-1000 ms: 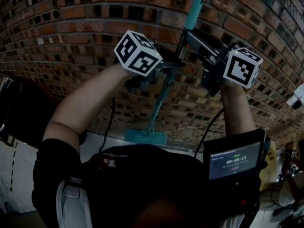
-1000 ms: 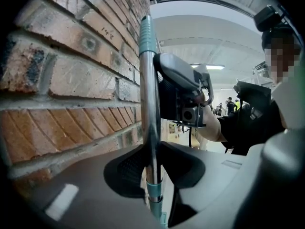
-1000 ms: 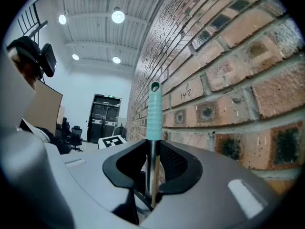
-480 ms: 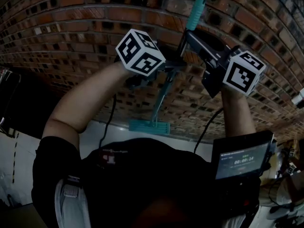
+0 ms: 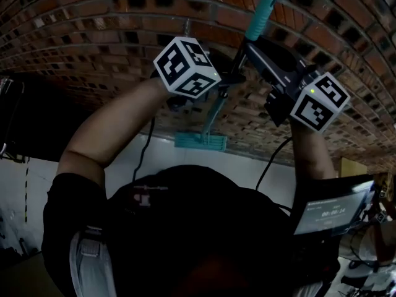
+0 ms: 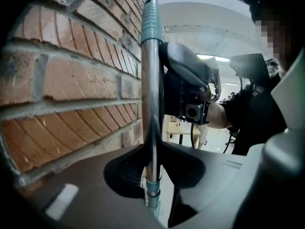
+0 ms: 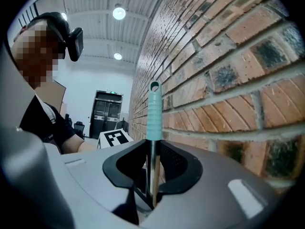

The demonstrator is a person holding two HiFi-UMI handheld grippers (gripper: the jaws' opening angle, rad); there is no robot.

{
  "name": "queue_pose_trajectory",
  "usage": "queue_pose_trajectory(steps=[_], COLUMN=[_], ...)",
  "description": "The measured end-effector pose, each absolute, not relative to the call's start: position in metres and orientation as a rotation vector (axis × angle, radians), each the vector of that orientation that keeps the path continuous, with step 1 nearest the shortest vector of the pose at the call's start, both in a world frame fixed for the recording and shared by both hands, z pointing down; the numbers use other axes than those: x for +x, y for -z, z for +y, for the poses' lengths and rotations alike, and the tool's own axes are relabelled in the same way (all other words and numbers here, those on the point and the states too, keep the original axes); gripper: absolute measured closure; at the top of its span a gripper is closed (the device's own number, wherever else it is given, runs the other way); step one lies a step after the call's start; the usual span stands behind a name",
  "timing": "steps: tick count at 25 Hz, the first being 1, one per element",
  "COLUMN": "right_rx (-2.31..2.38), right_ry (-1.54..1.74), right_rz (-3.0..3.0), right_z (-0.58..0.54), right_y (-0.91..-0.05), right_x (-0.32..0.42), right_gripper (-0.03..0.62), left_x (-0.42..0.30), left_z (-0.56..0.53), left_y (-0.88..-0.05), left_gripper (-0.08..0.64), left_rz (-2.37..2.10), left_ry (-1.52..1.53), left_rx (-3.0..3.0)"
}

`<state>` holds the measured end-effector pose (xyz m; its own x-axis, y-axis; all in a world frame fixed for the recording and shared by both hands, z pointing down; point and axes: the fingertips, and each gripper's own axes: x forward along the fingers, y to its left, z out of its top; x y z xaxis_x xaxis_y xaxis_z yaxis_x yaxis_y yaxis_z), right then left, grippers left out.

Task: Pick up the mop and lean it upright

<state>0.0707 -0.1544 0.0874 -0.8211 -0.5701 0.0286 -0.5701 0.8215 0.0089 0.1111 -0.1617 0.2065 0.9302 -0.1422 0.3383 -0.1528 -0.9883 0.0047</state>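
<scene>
Mop [image 5: 213, 113] is coming down with your hands: both are sinking along the brick wall [image 5: 93, 36], and its head [image 5: 200, 142] is dropping toward the floor [image 5: 161, 159] at the wall's foot, though whether it is touching yet I cannot tell. Your left claw [image 6: 151, 171] is clamping the shaft lower down and your right claw [image 7: 152, 175] is clamping it just under the teal grip [image 7: 153, 113]. By my reading, you are nearing the set-down and lean.

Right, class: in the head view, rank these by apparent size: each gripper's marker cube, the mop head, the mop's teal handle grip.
Largest: left gripper's cube and right gripper's cube, alike.
Then mop head and handle grip: close, at differing distances, so unranked.
</scene>
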Motion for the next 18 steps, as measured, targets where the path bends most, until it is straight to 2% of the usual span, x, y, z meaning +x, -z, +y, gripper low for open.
queue_pose_trajectory(steps=[18], right_rx=[0.864], right_ry=[-0.099], right_rz=[-2.924], right_z=[-0.156], right_y=[-0.225], right_x=[0.079], right_gripper=[0.489], left_x=[0.119], left_z=[-0.163], left_y=[-0.351], left_gripper=[0.462], left_rz=[-0.247], left_ry=[-0.694], left_rx=[2.965])
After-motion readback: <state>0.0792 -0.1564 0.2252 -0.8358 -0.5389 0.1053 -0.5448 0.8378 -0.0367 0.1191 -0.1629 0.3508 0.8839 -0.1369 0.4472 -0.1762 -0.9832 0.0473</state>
